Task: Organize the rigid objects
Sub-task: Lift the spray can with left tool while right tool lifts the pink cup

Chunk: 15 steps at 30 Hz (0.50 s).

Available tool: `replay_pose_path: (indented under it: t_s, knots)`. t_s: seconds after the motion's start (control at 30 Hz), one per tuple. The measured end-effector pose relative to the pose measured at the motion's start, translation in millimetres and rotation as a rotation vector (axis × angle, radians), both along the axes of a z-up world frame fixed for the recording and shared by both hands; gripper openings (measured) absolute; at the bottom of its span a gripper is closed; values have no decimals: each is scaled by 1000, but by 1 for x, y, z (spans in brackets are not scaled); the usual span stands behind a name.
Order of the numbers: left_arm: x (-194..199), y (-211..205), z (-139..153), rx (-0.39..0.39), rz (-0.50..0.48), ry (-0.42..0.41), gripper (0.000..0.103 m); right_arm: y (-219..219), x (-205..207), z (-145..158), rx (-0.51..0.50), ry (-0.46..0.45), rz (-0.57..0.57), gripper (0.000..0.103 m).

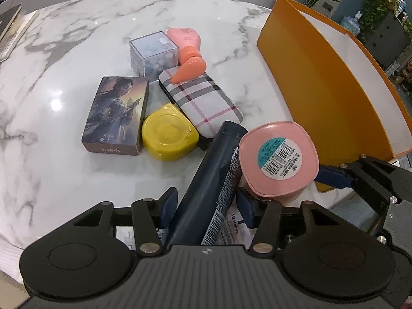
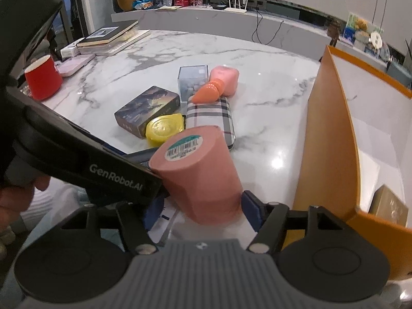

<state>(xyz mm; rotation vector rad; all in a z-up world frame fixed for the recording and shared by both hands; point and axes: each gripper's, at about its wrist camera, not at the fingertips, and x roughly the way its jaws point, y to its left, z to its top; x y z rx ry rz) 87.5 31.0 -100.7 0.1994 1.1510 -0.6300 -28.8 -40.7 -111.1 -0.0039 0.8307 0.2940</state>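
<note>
Between right fingers [image 2: 251, 203], pink bottle [image 2: 198, 170]

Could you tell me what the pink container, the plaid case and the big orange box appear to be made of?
Pink container: matte, opaque plastic by its smooth moulded look, with a barcode sticker on its end. Plaid case: probably fabric or printed leatherette over a hard shell, with rounded edges and a dark rim. Orange box: apparently stiff cardboard, with thin flat walls and a white lining.
</note>
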Motion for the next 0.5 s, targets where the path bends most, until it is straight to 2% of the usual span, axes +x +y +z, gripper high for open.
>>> replay_pose_path:
  t_s: [0.1, 0.33, 0.5]
  knots:
    - [1, 1, -1, -8, 2, 8, 61, 4, 1, -1, -38, -20, 6, 65]
    - [3, 3, -5, -39, 25, 22, 61, 0, -3, 0, -45, -35, 5, 60]
    - [2, 3, -4, -55, 21, 34, 51, 0, -8, 5, -51, -47, 18, 60]
